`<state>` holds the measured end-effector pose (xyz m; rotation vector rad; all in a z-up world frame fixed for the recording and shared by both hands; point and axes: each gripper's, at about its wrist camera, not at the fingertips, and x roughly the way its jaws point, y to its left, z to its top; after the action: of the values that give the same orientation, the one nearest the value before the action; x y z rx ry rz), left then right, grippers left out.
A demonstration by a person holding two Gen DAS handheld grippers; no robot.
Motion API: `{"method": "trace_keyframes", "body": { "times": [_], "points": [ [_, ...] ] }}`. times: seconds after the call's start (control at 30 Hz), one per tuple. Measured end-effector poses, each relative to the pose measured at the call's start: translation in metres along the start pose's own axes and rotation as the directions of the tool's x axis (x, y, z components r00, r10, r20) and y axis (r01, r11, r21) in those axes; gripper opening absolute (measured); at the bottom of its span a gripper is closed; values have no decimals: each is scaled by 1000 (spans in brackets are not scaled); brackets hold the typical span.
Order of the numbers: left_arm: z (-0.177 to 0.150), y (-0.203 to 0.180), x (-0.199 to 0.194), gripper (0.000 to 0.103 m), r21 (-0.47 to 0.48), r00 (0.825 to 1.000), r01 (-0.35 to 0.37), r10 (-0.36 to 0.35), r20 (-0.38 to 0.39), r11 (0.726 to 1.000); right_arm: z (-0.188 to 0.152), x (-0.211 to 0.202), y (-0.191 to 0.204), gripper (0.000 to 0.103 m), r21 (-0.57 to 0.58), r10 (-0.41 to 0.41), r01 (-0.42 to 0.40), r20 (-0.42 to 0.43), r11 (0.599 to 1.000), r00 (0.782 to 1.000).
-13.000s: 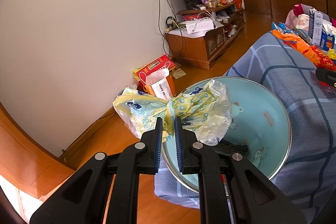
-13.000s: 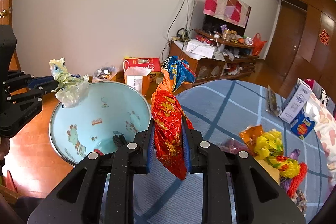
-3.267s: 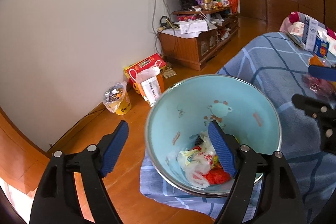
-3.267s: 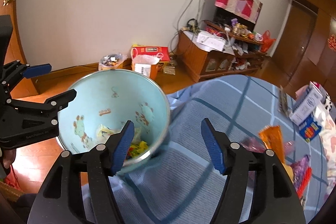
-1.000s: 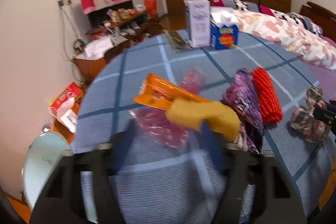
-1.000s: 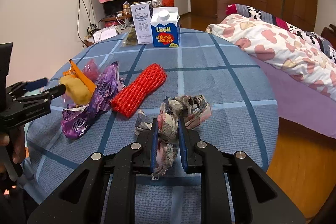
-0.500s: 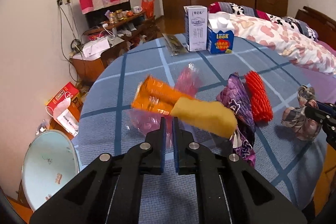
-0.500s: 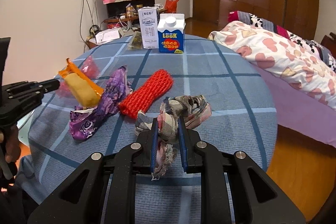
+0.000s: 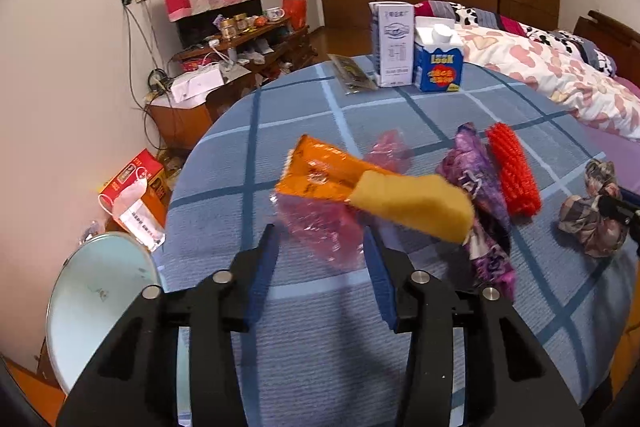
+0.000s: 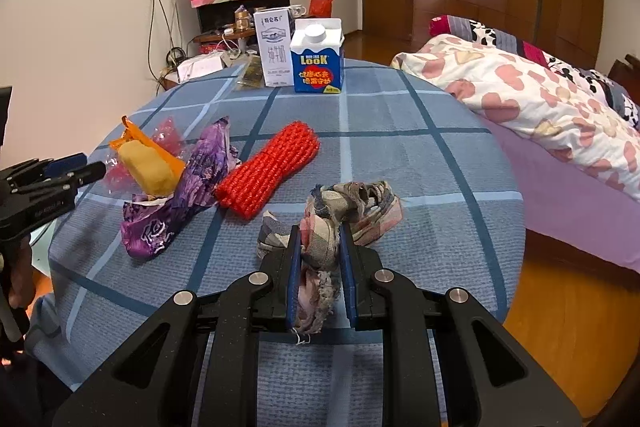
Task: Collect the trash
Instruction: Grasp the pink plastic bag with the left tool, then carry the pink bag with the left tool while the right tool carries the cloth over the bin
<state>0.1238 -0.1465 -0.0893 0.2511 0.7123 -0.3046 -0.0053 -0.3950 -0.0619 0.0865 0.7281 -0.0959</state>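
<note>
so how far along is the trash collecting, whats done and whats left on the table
Done: unclear from here; the blue bin sits beside the table, its contents not visible. In hand: the right hand-held gripper is shut on the plaid rag; the left hand-held gripper is opening around the pink wrapper, not gripping it. Left: orange packet, yellow sponge, purple wrapper, red mesh.

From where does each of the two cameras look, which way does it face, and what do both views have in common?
Left wrist: on the left gripper, facing down across the table at a pink wrapper before its opening jaws; own fingers show.
Right wrist: on the right gripper, shut on a cloth rag; own fingers and the left gripper show.
Shared: table, red net, milk carton, rag.
</note>
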Motion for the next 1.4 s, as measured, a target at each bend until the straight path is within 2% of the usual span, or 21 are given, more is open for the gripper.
{"method": "trace_keyframes", "body": {
  "times": [0.2, 0.23, 0.27, 0.3, 0.33, 0.37, 0.4, 0.63, 0.8, 0.93, 1.1, 1.4],
  "points": [
    [-5, -6, 19, 50, 20, 999, 9, -9, -37, 1000, 0, 5, 4, 19, -6, 5, -5, -6, 1000, 1000],
    [-6, -7, 24, 46, 21, 999, 6, -5, -45, 1000, 0, 5, 4, 19, -7, 6, -6, -7, 1000, 1000],
    [-6, -8, 30, 38, 21, 998, 11, -9, -56, 1000, 0, 6, 5, 19, -9, 5, -5, -8, 1000, 1000],
    [-6, -8, 32, 16, 21, 998, 20, -19, -66, 1000, -1, 6, 6, 19, -10, 6, -6, -8, 1000, 1000],
    [-7, -7, 34, 10, 18, 997, 32, -30, -75, 999, -1, 7, 6, 19, -11, 6, -6, -8, 1000, 1000],
    [-7, -4, 34, 9, 10, 996, 38, -37, -76, 999, -1, 7, 6, 19, -11, 7, -7, -7, 1000, 1000],
    [-7, -2, 33, 1, 9, 997, 35, -35, -73, 999, -1, 7, 7, 19, -10, 8, -8, -6, 1000, 1000],
    [-2, 28, 6, 0, 5, 999, -39, 39, -5, 999, 3, 3, 20, 19, -25, 31, -30, 14, 999, 999],
    [-2, 48, -21, 0, 8, 991, -116, 115, 62, 993, 10, -4, 36, 19, -51, 46, -44, 38, 998, 998],
    [-5, 60, -37, 0, -5, 985, -146, 146, 95, 989, 18, -10, 49, 19, -73, 59, -54, 64, 996, 996],
    [-9, 72, -49, 0, -29, 983, -149, 151, 105, 988, 26, -14, 67, 19, -96, 91, -83, 83, 992, 992],
    [-21, 102, -64, 0, -56, 970, -216, 221, 106, 975, 43, -11, 112, 19, -160, 158, -142, 95, 977, 983]
  ]
}}
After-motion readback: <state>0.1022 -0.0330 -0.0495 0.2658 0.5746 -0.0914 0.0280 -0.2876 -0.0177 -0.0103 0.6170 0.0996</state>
